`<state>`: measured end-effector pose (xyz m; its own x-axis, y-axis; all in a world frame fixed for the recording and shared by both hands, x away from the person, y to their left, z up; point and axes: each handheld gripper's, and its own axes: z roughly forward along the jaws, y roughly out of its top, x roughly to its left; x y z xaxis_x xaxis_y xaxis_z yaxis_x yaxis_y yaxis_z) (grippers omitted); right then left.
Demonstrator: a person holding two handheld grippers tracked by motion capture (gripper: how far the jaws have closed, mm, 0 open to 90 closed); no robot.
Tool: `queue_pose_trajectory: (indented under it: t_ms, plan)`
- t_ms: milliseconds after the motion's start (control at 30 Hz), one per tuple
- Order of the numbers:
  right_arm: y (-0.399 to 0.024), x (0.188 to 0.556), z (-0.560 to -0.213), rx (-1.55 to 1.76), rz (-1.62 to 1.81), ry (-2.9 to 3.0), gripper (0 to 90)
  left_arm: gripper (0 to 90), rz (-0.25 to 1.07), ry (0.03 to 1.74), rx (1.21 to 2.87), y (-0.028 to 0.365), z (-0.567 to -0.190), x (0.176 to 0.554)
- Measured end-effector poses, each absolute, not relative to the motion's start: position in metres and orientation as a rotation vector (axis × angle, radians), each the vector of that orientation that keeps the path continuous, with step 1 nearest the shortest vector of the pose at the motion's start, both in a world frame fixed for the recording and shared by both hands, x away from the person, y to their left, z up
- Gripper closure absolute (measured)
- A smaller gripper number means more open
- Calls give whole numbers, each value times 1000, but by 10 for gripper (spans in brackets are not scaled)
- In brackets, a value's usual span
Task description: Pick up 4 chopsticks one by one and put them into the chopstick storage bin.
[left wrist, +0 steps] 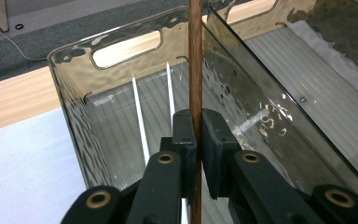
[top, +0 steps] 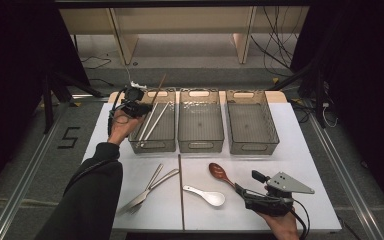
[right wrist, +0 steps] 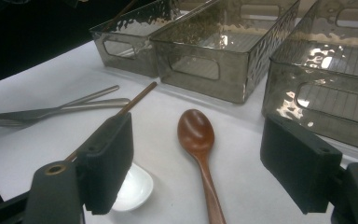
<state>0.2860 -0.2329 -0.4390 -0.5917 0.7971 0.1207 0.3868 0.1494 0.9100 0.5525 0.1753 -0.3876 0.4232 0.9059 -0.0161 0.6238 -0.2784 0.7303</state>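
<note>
- The table (top: 300,150) is carrying three clear bins side by side along its far half, with loose cutlery lying on the near half.
- The left bin (top: 166,142) is holding two pale chopsticks (top: 152,122) laid along its length.
- The left gripper (top: 139,107) is hanging over that bin's far left corner, its jaws pinched tight on a brown chopstick (left wrist: 195,60).
- That chopstick is running lengthwise between the pads in the left gripper view; in the high view it is slanting, its free end pointing up and away past the bin's far rim (its lower end is hidden).
- The right gripper (right wrist: 200,172) is hovering above the table's near right part with jaws spread wide, gripping nothing.
- A wooden spoon (right wrist: 198,140) is lying between those jaws on the table, bowl pointing toward the bins.
- A second brown chopstick (top: 180,190) is lying front to back on the table, beside two forks (top: 147,187) and a white spoon (top: 207,196).
</note>
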Motion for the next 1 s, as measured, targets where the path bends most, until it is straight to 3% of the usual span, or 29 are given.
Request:
queue_pose_trajectory:
  t_ms: [533, 867, 1000]
  plan:
    - [-233, 286, -439, 1130, 1431, 2044, 264, 789, 480, 1362, 2034, 177, -406, 553]
    - [-233, 286, -439, 1134, 1428, 2041, 264, 462, 360, 1438, 2016, 177, -389, 530]
    - [-233, 285, -438, 1133, 1427, 2040, 264, 382, 323, 1433, 2029, 175, -384, 509]
